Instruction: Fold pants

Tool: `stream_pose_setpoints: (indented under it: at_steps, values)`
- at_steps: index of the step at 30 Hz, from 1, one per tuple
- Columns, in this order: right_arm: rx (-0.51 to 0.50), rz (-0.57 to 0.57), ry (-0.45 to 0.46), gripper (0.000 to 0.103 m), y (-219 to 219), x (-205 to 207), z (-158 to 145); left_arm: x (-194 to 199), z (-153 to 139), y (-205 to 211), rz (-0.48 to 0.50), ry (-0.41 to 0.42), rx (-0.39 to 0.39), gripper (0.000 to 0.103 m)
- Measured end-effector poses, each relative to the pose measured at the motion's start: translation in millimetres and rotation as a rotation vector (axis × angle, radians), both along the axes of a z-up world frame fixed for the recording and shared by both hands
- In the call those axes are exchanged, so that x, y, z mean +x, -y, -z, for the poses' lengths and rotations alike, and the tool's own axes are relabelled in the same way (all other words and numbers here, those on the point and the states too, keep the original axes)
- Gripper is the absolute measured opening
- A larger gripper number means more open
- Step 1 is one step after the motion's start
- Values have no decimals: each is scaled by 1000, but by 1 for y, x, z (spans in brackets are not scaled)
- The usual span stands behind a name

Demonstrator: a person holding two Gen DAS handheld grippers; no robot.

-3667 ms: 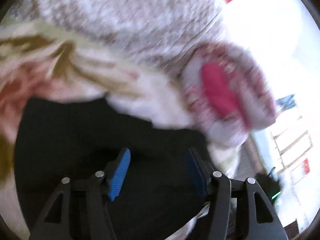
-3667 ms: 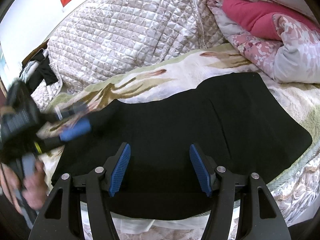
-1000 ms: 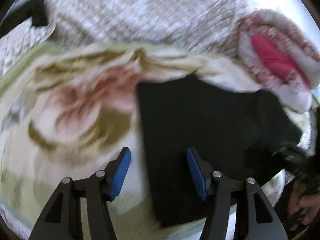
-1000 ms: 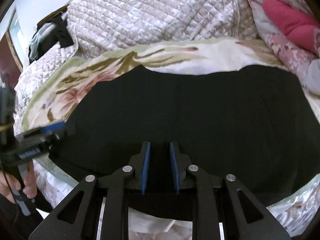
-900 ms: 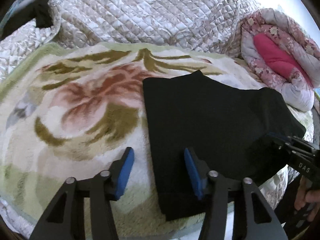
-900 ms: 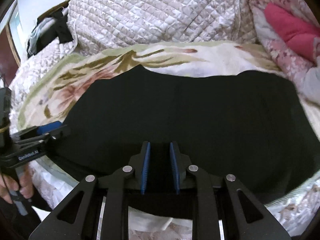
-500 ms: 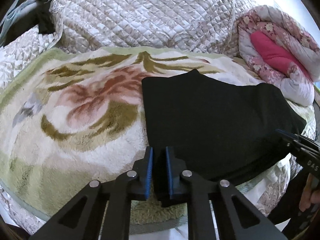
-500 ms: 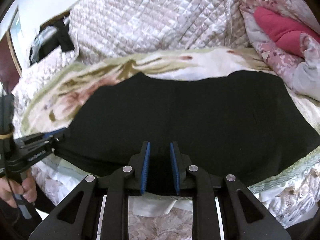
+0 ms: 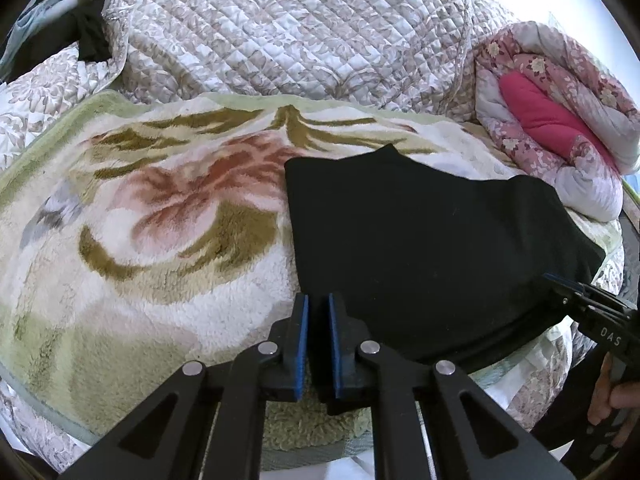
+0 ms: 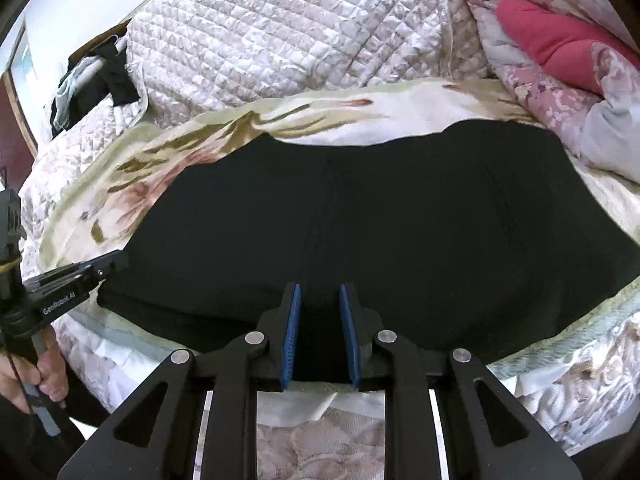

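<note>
The left gripper (image 9: 318, 312) has just closed its jaws on the near left corner of the black pants (image 9: 420, 248). The right gripper (image 10: 319, 304) clamps their near edge, frame centre. The pants lie flat on the floral blanket (image 9: 140, 220); the quilted bedspread (image 9: 280, 40) fills the upper frame.

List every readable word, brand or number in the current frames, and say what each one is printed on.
"GenRobot.AI": white print on the side of the left gripper, seen from the right wrist view.
"DAS": white letters on the black body of the right gripper, seen from the left wrist view; they may be part of a longer marking.
No print shows on the folded black pants, the flowered fleece blanket or the quilted bedspread.
</note>
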State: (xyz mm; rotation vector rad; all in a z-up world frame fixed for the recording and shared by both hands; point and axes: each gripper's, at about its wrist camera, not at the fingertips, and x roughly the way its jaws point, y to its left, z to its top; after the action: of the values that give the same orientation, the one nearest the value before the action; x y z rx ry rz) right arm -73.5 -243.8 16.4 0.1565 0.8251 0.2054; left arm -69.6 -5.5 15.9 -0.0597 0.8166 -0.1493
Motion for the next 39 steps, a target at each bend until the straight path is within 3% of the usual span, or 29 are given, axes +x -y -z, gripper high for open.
stream_pose_setpoints:
  at_steps: [3,7,11,14,15,22,25,30,39]
  values:
    - [29,42,29,21,12,-3,-7,-4,-11,0,-5,54,8,11]
    - [15,102,25,21,28,-2,-7,-9,-24,6,29,108,-39,12]
    - [75,227,4,21,64,-4,-5,-4,-11,21,87,45,-42,12]
    - [67,368,55,42,91,-17,-16,1,4,27,91,-19,-6,12]
    - [101,408,78,44,102,-23,-19,0,3,27,92,-12,-4,12]
    - [164,458,96,47,115,-43,-27,-1,3,25,83,-16,-16,12]
    - [212,473,58,54,120,-47,-19,-1,3,25,82,-14,-12,12]
    - [356,495,-19,55,138,-38,3,-1,3,25,85,-15,-14,12]
    - [495,560,50,60,160,-27,5,-1,4,26,84,-14,-14,13]
